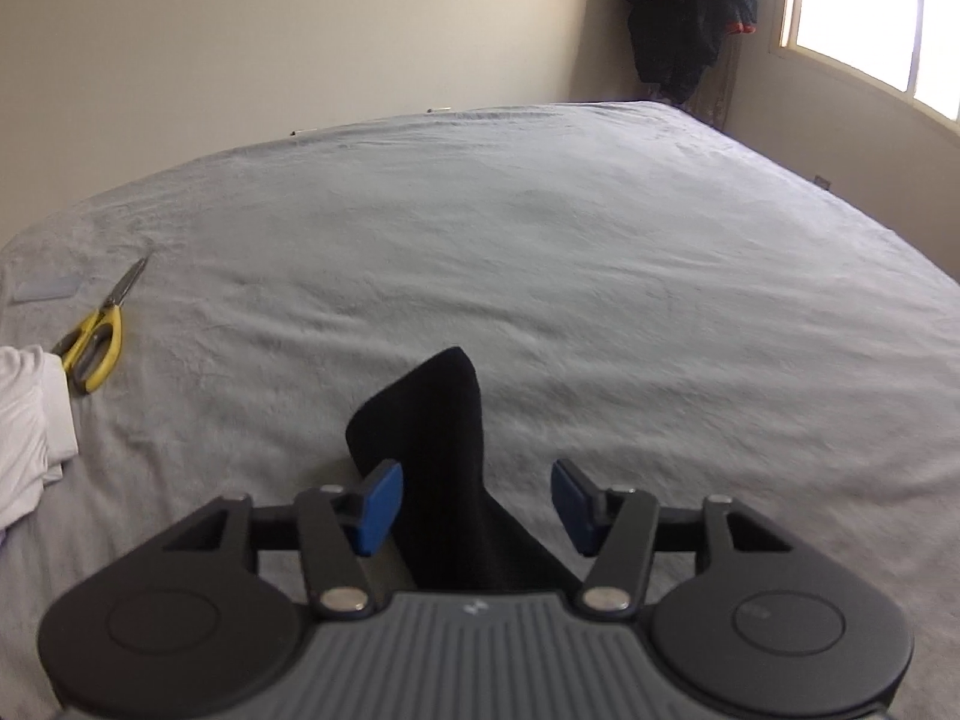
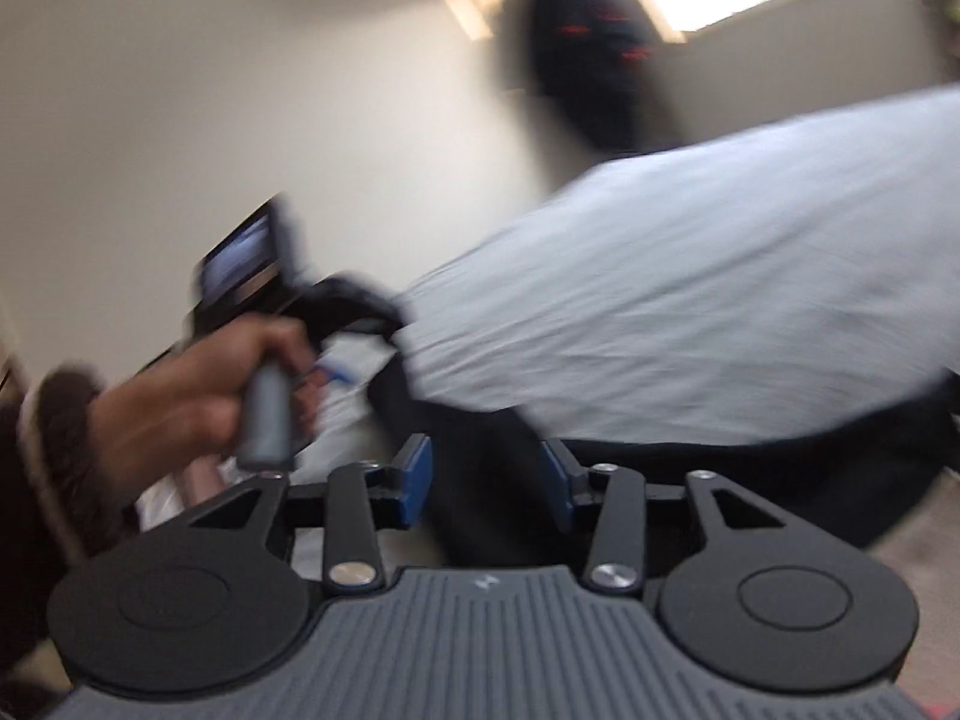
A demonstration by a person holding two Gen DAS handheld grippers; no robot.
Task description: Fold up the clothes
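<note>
Blue fingers (image 1: 379, 504) on your left gripper (image 1: 477, 504) are standing spread apart; a black cloth (image 1: 435, 420) is poking up between them, but the pads are not squeezing it. You are holding that gripper low over the grey bed (image 1: 600, 270), maybe so it can close on the cloth soon.

Your right gripper (image 2: 487, 483) is spread wide too, holding nothing; dark cloth (image 2: 480, 450) is hanging off the near edge of the bed just in front of it, probably the same piece.

Yellow scissors (image 1: 96, 336) are lying on the bed, well to the left of the black cloth; a white garment (image 1: 30, 438) is bunched just beside the scissors. Dark clothes (image 1: 690, 12) are hanging in the corner past the far side of the bed, next to a window (image 1: 870, 18).

Only the left view is showing the scissors and the white garment. Only the right view, which is very blurry, is showing your left hand (image 2: 198, 396) gripping the other tool's handle near the bed's edge.
</note>
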